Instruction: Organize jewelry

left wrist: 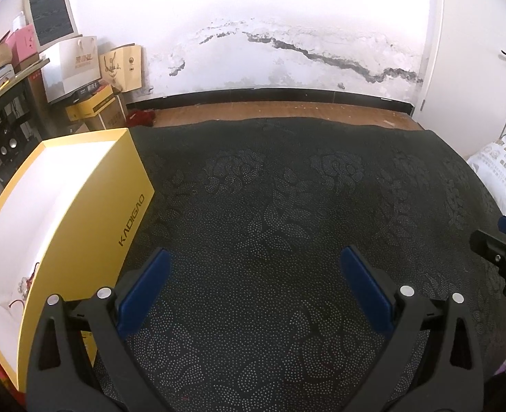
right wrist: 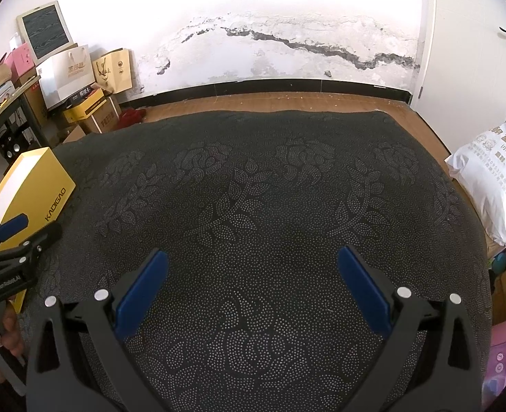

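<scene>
A big yellow box [left wrist: 91, 213] sits at the left side of the desk [left wrist: 270, 223], which has a dark cloth with dotted flowers on it. The box has no lid on and is white inside. Its long yellow side shows the word KADIGAO in dark letters. Down in the near corner of the box lies a little heap of jewelry [left wrist: 23, 286]: pale, clear beads with a thin red string. The beads rest on the white floor of the box, close to the yellow wall. They are too small to see well.
</scene>
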The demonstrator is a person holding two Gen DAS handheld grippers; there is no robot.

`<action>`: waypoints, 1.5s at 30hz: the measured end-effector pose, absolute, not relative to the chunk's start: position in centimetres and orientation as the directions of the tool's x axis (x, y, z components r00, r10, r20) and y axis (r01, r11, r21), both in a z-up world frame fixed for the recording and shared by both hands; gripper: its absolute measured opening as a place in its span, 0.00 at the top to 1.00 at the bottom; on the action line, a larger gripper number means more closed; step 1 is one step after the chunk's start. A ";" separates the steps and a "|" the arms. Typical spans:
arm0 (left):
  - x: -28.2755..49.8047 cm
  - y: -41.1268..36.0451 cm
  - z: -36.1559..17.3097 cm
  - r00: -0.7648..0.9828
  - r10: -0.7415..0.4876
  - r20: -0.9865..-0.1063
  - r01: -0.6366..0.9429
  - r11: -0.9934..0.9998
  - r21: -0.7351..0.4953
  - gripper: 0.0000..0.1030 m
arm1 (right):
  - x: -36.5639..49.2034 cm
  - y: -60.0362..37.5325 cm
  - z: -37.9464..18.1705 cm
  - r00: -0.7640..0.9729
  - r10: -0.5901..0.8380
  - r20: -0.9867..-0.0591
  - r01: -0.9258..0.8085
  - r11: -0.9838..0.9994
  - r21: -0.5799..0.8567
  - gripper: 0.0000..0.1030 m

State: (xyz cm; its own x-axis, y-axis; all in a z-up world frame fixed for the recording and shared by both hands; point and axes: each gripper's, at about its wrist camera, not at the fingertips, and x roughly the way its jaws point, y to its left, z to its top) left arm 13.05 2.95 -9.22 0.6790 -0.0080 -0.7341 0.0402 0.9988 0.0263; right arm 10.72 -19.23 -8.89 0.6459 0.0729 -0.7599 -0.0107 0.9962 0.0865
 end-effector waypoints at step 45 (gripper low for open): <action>13.3 2.9 -9.3 0.670 -0.014 -0.742 0.042 0.999 0.018 0.06 | 10.8 -19.6 -8.8 0.646 0.074 -0.760 -0.020 0.997 0.080 0.07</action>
